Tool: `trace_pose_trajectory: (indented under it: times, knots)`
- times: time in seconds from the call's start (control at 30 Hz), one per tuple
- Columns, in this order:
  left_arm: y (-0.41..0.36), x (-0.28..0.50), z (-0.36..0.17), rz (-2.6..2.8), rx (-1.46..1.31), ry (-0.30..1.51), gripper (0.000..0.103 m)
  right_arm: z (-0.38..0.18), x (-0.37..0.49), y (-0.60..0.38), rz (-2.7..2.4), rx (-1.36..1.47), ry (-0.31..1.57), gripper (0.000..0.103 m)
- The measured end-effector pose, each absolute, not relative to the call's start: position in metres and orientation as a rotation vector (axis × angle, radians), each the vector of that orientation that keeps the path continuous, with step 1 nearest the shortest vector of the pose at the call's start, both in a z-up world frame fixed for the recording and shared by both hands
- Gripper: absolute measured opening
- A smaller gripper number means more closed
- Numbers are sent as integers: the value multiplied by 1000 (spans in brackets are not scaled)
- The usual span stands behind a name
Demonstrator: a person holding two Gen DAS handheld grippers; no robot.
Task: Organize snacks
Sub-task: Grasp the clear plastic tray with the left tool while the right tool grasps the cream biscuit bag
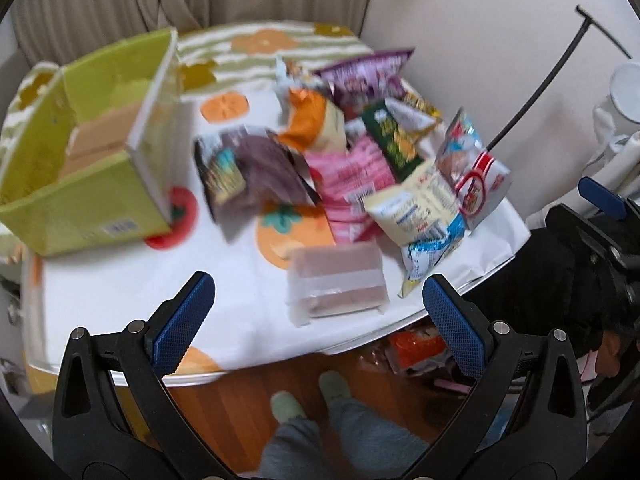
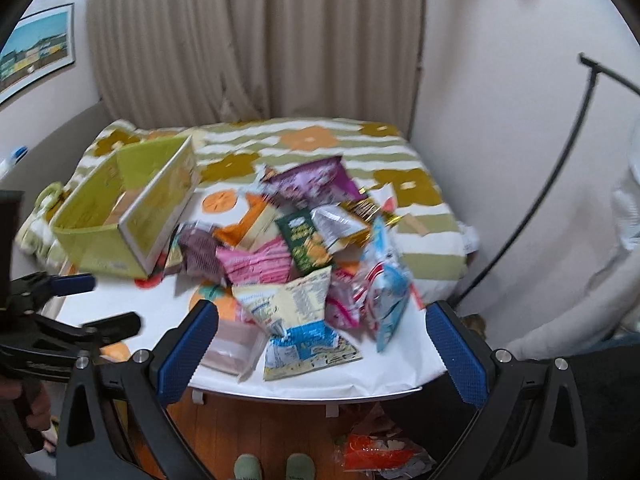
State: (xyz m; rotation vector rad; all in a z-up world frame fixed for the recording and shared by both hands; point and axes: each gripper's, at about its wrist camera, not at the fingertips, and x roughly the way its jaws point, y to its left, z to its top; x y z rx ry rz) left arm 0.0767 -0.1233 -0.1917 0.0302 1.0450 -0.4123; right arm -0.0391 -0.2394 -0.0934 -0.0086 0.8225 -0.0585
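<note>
A pile of snack packets (image 1: 360, 152) lies on the table right of an open lime-green box (image 1: 92, 160); the pile (image 2: 304, 248) and box (image 2: 128, 216) also show in the right wrist view. A clear pack of pink wafers (image 1: 338, 284) lies nearest the table's front edge, and shows in the right wrist view (image 2: 230, 346). My left gripper (image 1: 318, 308) is open and empty, just in front of the wafer pack. My right gripper (image 2: 322, 340) is open and empty, above a cream and blue packet (image 2: 296, 320) at the front edge.
The table (image 1: 120, 300) has a fruit-print cloth; its front edge is close. An orange packet (image 2: 376, 450) lies on the wooden floor under the table. A curtain hangs behind. A black curved rod (image 2: 532, 208) stands at the right. My feet (image 1: 308, 396) are below.
</note>
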Motion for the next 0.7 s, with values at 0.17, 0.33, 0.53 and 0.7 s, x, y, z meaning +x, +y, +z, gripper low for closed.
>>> trace_pose_trajectory:
  times: [0.17, 0.33, 0.53, 0.7]
  knots:
    - [-151, 88, -233, -369, -4, 1125, 103, -124, -23, -243, 47, -26, 869, 103]
    - [-169, 95, -269, -300, 17, 1170, 103, -155, -6, -249, 127, -13, 923, 103]
    - [-177, 105, -291, -241, 8, 1192, 103, -185, 14, -252, 202, 20, 975, 97]
    - [-180, 108, -307, -210, 9, 1225, 99, -203, 29, -250, 236, 17, 1013, 89]
